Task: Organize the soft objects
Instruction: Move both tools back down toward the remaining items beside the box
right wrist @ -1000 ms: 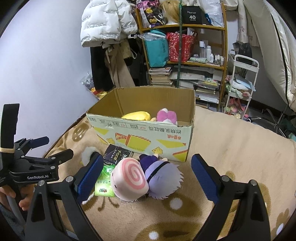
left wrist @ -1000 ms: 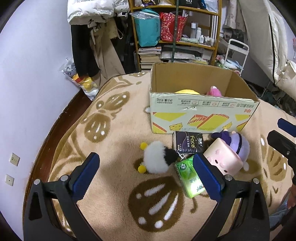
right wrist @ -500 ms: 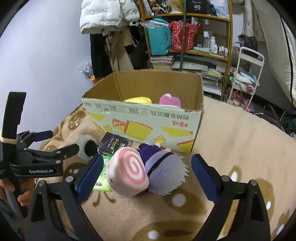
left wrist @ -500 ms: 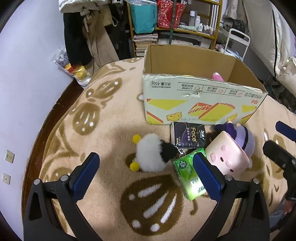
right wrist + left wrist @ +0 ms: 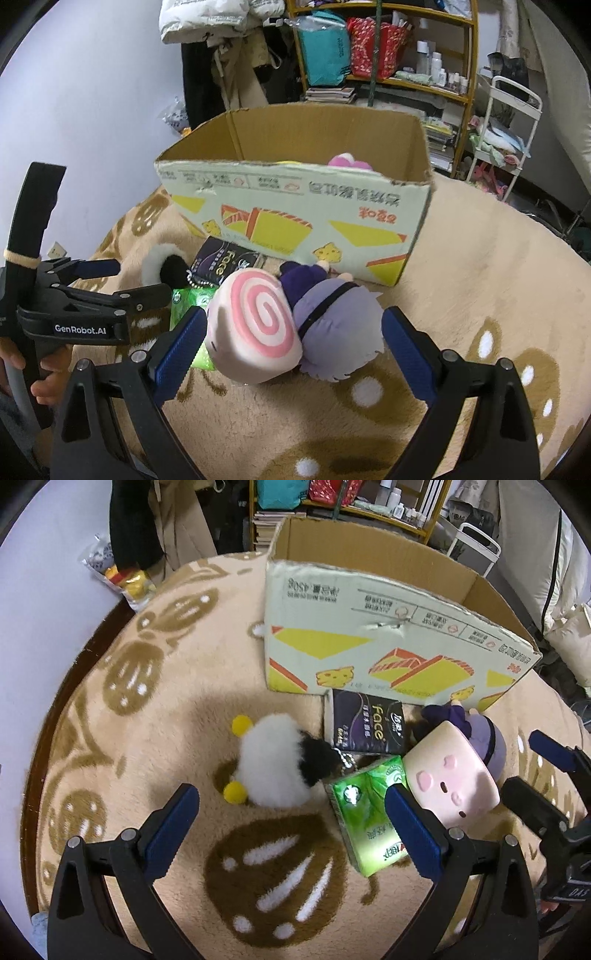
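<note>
**On the patterned rug, soft toys lie before the open box**

On the beige rug (image 5: 155, 716) with brown leaf shapes, a cardboard box (image 5: 373, 646) with yellow printing is set open at the top. Inside it, seen from the right wrist view, a pink plush (image 5: 347, 161) shows above the near wall, with a sliver of something yellow beside it.

Just in front of the box a cluster of things is gathered. A white fluffy plush (image 5: 273, 764) with a black end and two yellow pompoms lies nearest the left claw (image 5: 291, 819), whose jaws are spread wide and grasp nothing. A dark tissue pack (image 5: 365, 722) marked "Face" lies against the foot of the box. A green tissue pack (image 5: 365, 816) lies in front of the dark one, partly covered by the left claw's right finger. Touching the green pack is a pink pig-faced roll plush (image 5: 450, 775), its spiral end shown in the right wrist view (image 5: 255, 321). A purple-haired doll (image 5: 336, 325) lies pressed against the roll, its feet toward the box.

The right claw (image 5: 291, 343) is held released, with its fingers spread to either side of the roll and the doll, neither being gripped.
</note>
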Demonstrator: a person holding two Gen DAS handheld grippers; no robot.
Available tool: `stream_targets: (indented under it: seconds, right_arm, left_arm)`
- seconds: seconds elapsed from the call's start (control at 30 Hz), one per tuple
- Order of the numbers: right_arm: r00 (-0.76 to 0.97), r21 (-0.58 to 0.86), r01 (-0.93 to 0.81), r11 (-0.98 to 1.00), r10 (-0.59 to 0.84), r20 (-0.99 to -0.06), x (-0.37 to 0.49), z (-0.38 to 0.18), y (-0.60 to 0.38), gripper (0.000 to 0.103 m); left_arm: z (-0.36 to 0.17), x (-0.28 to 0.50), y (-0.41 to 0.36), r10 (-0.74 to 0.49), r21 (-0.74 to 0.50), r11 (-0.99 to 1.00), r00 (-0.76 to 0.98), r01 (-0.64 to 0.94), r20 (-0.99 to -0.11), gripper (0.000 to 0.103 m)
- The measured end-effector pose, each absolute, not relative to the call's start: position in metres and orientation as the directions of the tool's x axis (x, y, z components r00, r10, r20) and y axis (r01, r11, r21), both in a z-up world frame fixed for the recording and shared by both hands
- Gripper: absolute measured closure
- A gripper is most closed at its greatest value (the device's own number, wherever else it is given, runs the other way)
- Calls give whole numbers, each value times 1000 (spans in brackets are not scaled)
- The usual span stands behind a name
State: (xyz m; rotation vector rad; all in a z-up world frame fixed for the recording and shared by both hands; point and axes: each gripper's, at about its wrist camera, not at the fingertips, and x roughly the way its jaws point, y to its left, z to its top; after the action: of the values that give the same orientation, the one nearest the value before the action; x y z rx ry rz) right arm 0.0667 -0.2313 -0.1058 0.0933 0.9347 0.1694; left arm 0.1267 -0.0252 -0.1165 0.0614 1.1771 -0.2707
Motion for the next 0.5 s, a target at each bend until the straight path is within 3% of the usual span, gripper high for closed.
stream_targets:
  seconds: [0.13, 0.5]
  right_arm:
    - [576, 127, -138, 982, 184, -796, 65, -108, -224, 4]
    - [511, 81, -206, 975, 178, -841, 68, -126, -206, 25]
  left_arm:
    - [-123, 128, -26, -215, -139, 959, 314, 248, -925, 4]
    - [-135, 130, -36, -233, -161, 949, 257, 272, -938, 4]
